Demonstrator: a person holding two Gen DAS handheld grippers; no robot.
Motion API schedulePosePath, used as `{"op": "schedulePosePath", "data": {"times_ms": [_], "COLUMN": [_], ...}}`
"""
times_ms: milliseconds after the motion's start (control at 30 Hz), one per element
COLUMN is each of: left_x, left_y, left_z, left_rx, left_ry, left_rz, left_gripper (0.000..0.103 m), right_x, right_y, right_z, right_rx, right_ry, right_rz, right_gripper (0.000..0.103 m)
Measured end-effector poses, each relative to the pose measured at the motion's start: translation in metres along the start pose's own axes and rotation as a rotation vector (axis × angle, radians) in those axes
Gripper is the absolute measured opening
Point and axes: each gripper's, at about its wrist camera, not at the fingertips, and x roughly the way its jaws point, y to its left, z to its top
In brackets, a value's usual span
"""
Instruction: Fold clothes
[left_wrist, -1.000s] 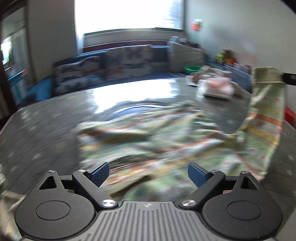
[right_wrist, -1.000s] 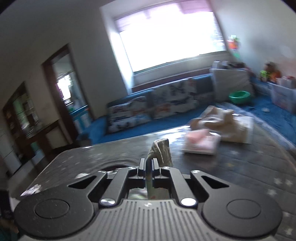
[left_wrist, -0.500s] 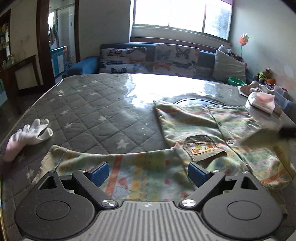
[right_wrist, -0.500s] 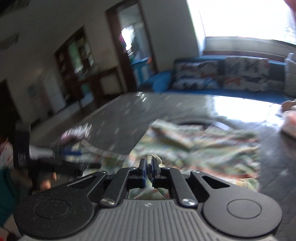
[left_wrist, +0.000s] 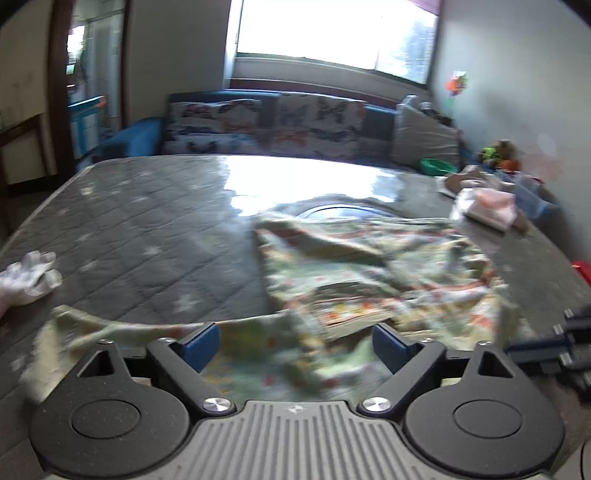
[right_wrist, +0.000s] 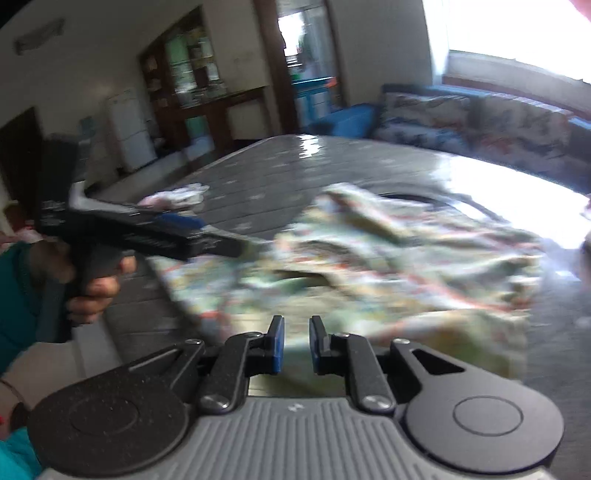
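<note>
A green patterned button shirt (left_wrist: 369, 266) lies spread on the grey quilted mattress (left_wrist: 147, 229), one sleeve stretched toward the left. My left gripper (left_wrist: 293, 341) is open and empty, just above the shirt's near edge. In the right wrist view the shirt (right_wrist: 388, 258) lies ahead, blurred. My right gripper (right_wrist: 293, 345) has its jaws slightly apart with nothing between them, over the shirt's near corner. The left gripper (right_wrist: 147, 236) shows there at the left, held in a hand.
A white glove (left_wrist: 29, 277) lies at the mattress's left edge. Folded clothes (left_wrist: 487, 206) are stacked at the far right. A blue sofa with patterned cushions (left_wrist: 280, 125) stands behind the mattress. A red object (left_wrist: 581, 269) sits at the right edge.
My right gripper has let go of the shirt edge it held and its jaws have parted. The shirt has dropped flat. My left gripper stays open and has shifted slightly.
</note>
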Motion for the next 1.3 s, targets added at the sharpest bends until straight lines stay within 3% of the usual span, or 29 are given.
{"op": "schedulePosePath", "data": {"times_ms": [133, 333, 433, 567, 633, 667, 900, 1133, 1300], "left_x": [0.023, 0.054, 0.06, 0.061, 0.056, 0.053, 0.038, 0.038, 0.03], "left_y": [-0.025, -0.053, -0.06, -0.064, -0.064, -0.063, -0.059, -0.037, -0.029], "left_z": [0.001, -0.005, -0.011, -0.014, -0.013, -0.012, -0.006, -0.005, -0.004], "left_rx": [0.046, 0.105, 0.131, 0.153, 0.152, 0.146, 0.113, 0.037, 0.0], "left_ry": [0.039, 0.104, 0.117, 0.099, 0.074, 0.06, -0.016, 0.001, -0.005], "left_rz": [-0.076, -0.115, -0.137, -0.14, -0.112, -0.1, -0.059, -0.03, -0.038], "left_gripper": [0.07, 0.068, 0.056, 0.029, 0.007, 0.005, 0.005, 0.007, 0.03], "right_x": [-0.003, 0.001, 0.005, 0.007, 0.005, 0.004, 0.015, 0.051, 0.04], "right_y": [-0.039, -0.072, -0.072, -0.073, -0.074, -0.074, -0.086, -0.104, -0.092], "right_z": [-0.005, -0.024, -0.035, -0.044, -0.042, -0.038, 0.002, -0.005, -0.003], "right_rx": [0.066, 0.133, 0.113, 0.097, 0.09, 0.082, 0.032, 0.037, 0.015], "right_ry": [-0.001, 0.055, 0.087, 0.108, 0.113, 0.109, 0.033, 0.098, 0.07], "right_rz": [-0.118, -0.16, -0.178, -0.2, -0.201, -0.206, -0.232, -0.246, -0.247], "right_gripper": [0.015, 0.016, 0.017, 0.017, 0.017, 0.017, 0.019, 0.021, 0.022]}}
